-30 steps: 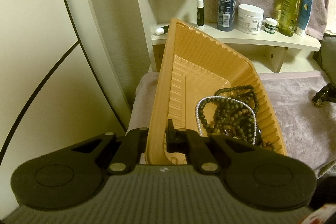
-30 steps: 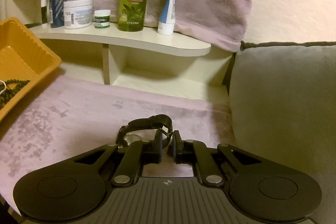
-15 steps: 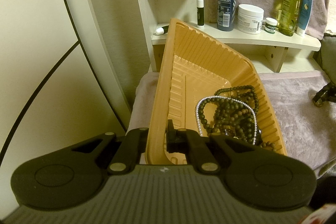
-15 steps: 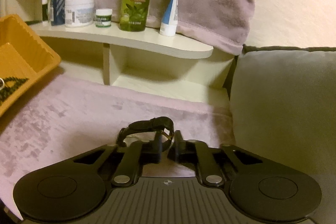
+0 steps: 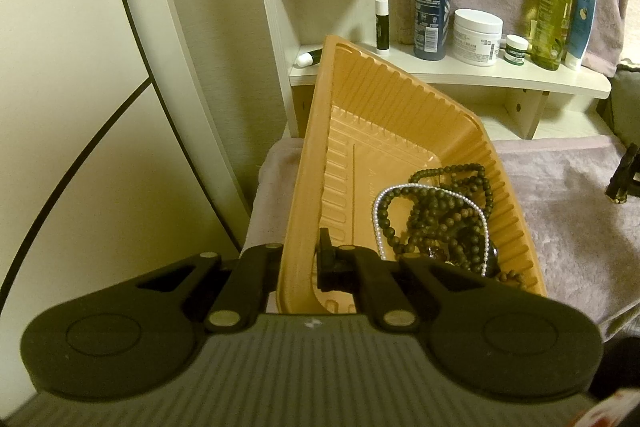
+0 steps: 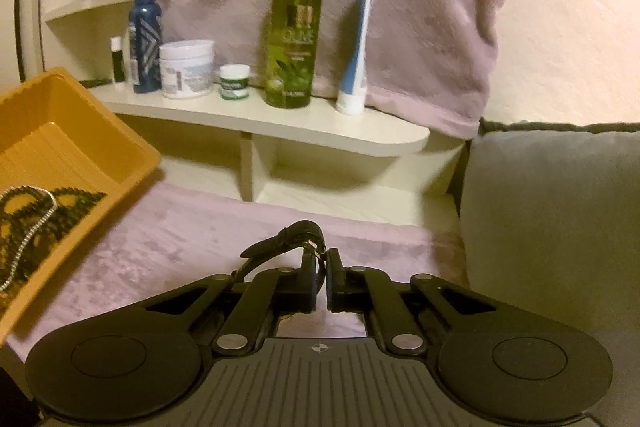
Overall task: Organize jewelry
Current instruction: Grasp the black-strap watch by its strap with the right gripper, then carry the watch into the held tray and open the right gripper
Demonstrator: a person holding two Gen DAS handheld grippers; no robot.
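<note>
We grip tilted tray [image 5: 404, 131] rim, left gripper [image 5: 298, 259] jaws clamped; right gripper [image 6: 319, 275] jaws pinch watch [image 6: 286, 241] strap right of tray; thin pinch risks dropping watch.

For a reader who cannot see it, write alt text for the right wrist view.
The right gripper pinches a black watch strap above a mauve blanket. An orange tray of beads sits left.
</note>
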